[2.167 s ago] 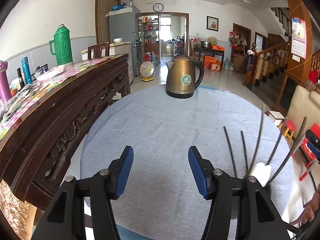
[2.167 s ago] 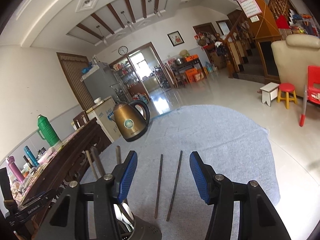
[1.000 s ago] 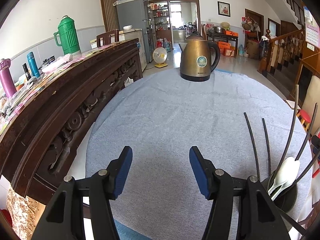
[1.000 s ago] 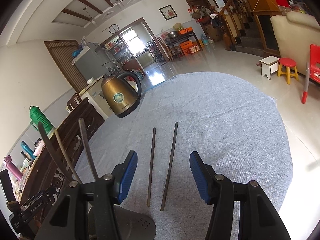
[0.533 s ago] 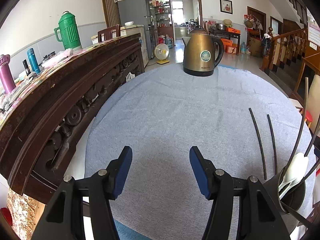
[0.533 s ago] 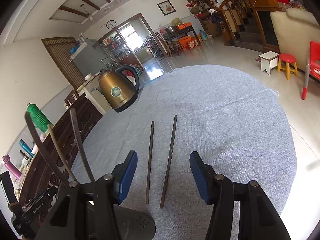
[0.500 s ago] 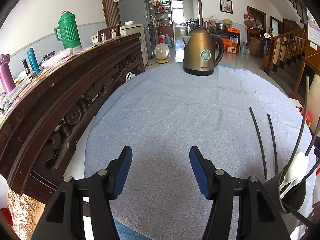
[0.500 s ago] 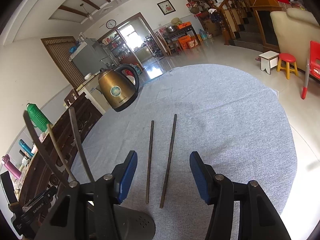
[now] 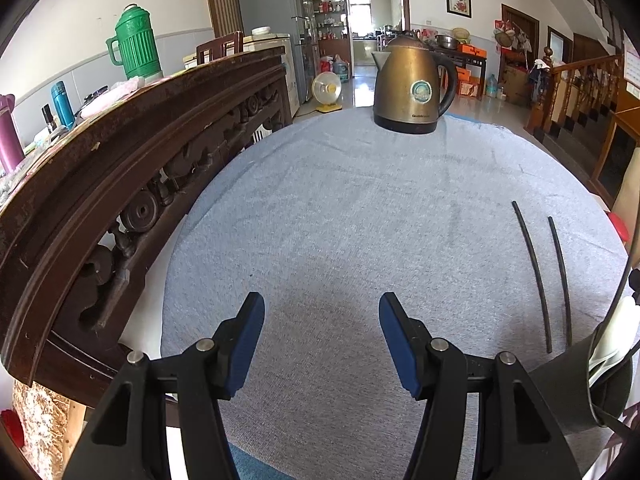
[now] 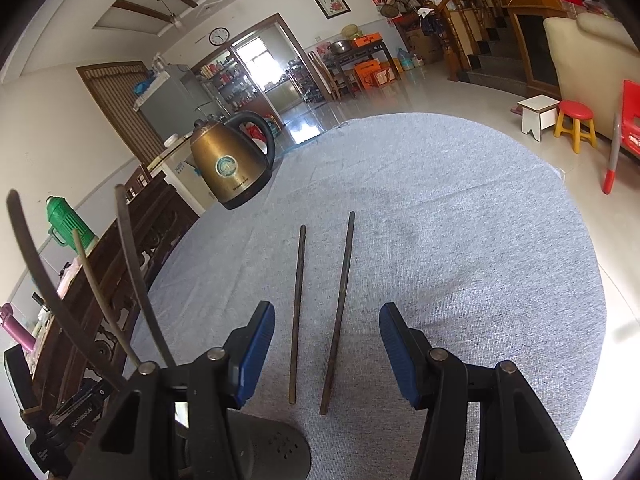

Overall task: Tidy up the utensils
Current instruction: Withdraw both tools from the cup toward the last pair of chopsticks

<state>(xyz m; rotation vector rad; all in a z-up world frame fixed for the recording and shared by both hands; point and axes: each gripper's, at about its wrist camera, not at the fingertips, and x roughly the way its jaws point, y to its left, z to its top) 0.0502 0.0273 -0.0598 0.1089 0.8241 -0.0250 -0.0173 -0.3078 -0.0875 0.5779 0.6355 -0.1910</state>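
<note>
Two dark chopsticks (image 10: 320,312) lie side by side on the grey cloth, pointing away between the fingers of my open right gripper (image 10: 327,354). In the left wrist view the same chopsticks (image 9: 548,280) lie at the right. A dark utensil holder (image 9: 592,384) at the lower right edge carries a white spoon (image 9: 612,332) and several sticks. In the right wrist view the holder (image 10: 264,454) sits at the bottom left, its sticks (image 10: 132,272) rising upward. My left gripper (image 9: 322,344) hovers open over bare cloth, holding nothing.
A brass kettle (image 9: 412,88) stands at the far edge of the round table (image 9: 340,220). A carved dark wooden sideboard (image 9: 120,168) runs along the left with a green thermos (image 9: 136,46) and bottles. Red stool (image 10: 576,124) and stairs lie beyond.
Both grippers have sunk and tipped further down toward the table. The chopsticks and holder now sit lower and closer in the views. Neither jaw opening has changed.
</note>
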